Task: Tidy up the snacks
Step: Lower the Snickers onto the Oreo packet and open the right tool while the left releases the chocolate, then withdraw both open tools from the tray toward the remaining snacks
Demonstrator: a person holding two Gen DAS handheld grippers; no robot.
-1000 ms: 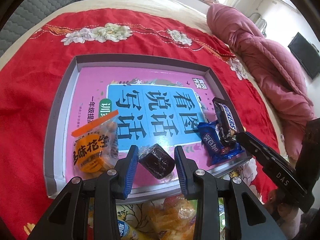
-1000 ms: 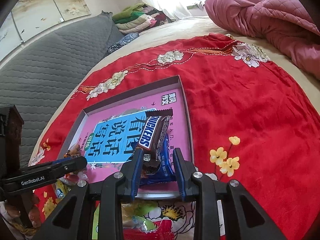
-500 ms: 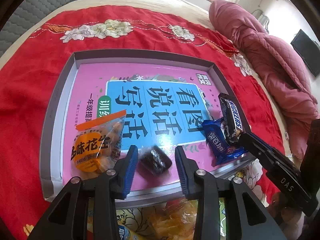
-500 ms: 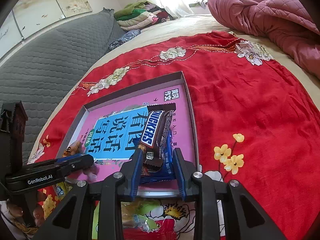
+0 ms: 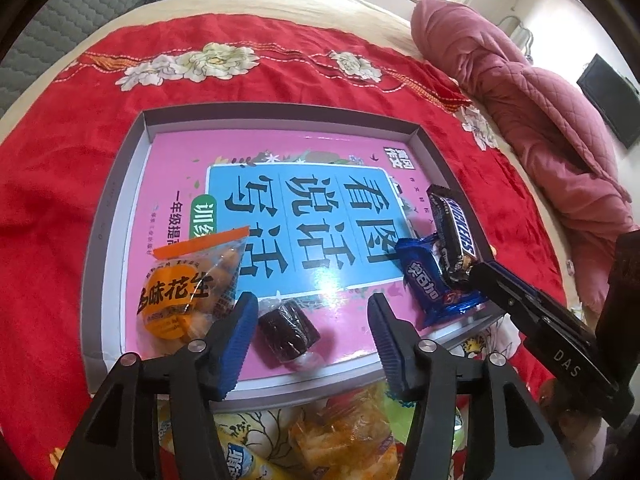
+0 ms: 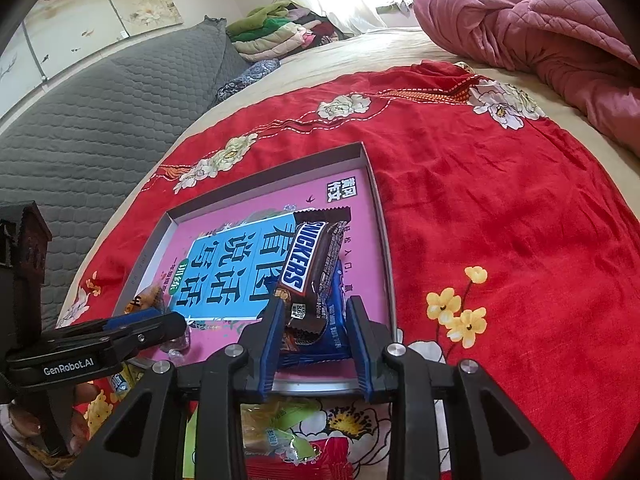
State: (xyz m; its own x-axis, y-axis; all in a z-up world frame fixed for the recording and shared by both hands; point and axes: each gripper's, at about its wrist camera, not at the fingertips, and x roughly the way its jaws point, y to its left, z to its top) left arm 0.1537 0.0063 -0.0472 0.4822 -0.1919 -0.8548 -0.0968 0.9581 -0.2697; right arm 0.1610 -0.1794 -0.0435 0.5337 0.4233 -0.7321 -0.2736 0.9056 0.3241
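Note:
A grey tray (image 5: 120, 184) with a pink and blue printed bottom lies on the red cloth. In it are an orange peanut packet (image 5: 188, 288), a dark wrapped candy (image 5: 288, 326), a blue biscuit packet (image 5: 434, 284) and a Snickers bar (image 5: 452, 228). My left gripper (image 5: 312, 320) is open, its jaws wide on either side of the dark candy, which rests on the tray. My right gripper (image 6: 314, 320) is open around the near end of the Snickers bar (image 6: 316, 256), which lies on the blue packet (image 6: 332, 332).
Several loose snack packets (image 5: 344, 440) lie on the cloth just in front of the tray, also under the right gripper (image 6: 280, 428). A pink quilt (image 6: 540, 40) is heaped at the far right. A grey padded headboard (image 6: 100, 112) runs along the left.
My left gripper opened wide and let go of the dark candy, which now lies on the tray. My right gripper opened, leaving the Snickers bar on the blue packet.

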